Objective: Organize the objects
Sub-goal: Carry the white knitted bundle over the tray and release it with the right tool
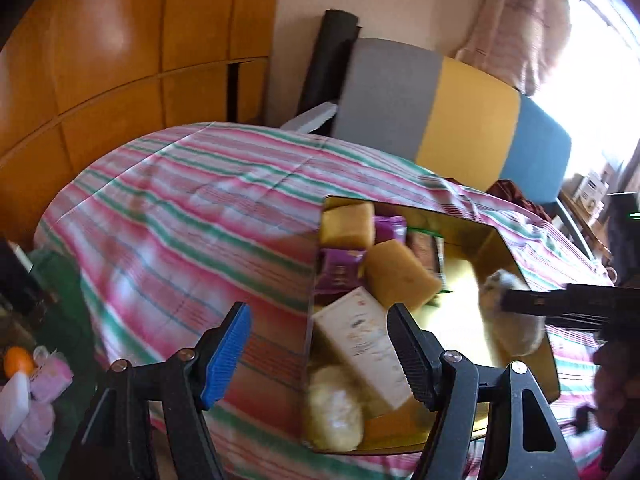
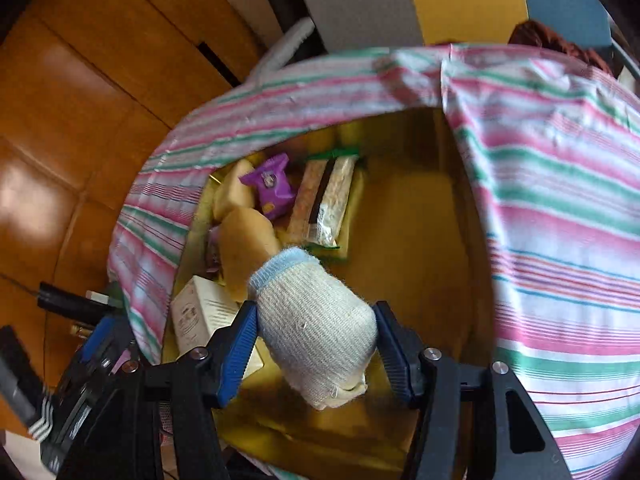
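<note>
Your right tongs point(image 2: 316, 344) are closed on a rolled-up white knit sock with a pale blue cuff point(image 2: 314, 320), both pads pressed against its sides, so it's firmly held and hanging over the shiny gold rectangular tray point(image 2: 404, 216). Just past the sock's cuff sit two tan sponge-cake blocks point(image 2: 244, 236), a purple snack packet point(image 2: 270, 188) and a clear-wrapped cereal bar point(image 2: 324, 204); a white cardboard box point(image 2: 200, 312) lies beside your blue left pad. Your left tongs point(image 1: 320, 356) stand partly open with nothing between the pads, hovering over the tray's near edge and the pink-and-green striped cloth point(image 1: 180, 216) that's covering the bench
</note>
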A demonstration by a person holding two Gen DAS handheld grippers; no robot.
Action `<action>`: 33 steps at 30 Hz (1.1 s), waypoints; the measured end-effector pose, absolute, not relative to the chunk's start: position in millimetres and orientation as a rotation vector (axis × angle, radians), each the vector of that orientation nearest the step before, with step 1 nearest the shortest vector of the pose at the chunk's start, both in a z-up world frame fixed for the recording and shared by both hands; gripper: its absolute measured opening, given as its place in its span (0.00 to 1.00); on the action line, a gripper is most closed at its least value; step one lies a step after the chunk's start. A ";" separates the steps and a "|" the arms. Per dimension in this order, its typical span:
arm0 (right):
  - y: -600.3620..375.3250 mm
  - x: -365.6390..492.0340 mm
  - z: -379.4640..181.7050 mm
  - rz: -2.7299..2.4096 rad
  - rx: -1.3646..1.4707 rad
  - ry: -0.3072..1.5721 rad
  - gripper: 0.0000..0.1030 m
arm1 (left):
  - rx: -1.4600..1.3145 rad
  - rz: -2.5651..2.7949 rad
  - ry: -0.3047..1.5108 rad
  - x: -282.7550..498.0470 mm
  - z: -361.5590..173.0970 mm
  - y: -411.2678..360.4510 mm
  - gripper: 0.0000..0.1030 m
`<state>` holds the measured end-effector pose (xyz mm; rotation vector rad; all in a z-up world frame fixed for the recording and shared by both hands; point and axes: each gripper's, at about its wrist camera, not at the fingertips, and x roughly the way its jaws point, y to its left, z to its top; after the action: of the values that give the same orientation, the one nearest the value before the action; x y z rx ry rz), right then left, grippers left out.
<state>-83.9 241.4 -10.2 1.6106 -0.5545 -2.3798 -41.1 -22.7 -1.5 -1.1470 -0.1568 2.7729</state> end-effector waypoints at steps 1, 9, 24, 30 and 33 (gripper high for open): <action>236.8 -90.7 -20.0 -2.376 1.663 -0.563 0.57 | -1.155 2.776 -0.162 -41.3 -3.1 -25.4 0.69; 187.7 -99.3 -60.9 -2.138 1.698 -0.619 0.62 | -1.195 2.771 -0.185 -44.0 -13.3 -33.2 0.69; 217.0 -73.5 -19.0 -2.321 1.522 -0.594 0.77 | -1.148 2.761 -0.125 -38.0 -3.3 -17.3 0.69; 232.4 -56.2 3.2 -2.424 1.453 -0.474 0.77 | -1.121 2.751 -0.087 -32.6 3.4 -6.9 0.70; 236.3 -48.8 9.8 -2.469 1.427 -0.431 0.77 | -1.105 2.743 -0.058 -29.5 6.4 0.1 0.70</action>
<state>-48.8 236.3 9.8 1.4272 -0.4313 -2.4688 -29.5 0.1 6.4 -1.1047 -0.0575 2.7431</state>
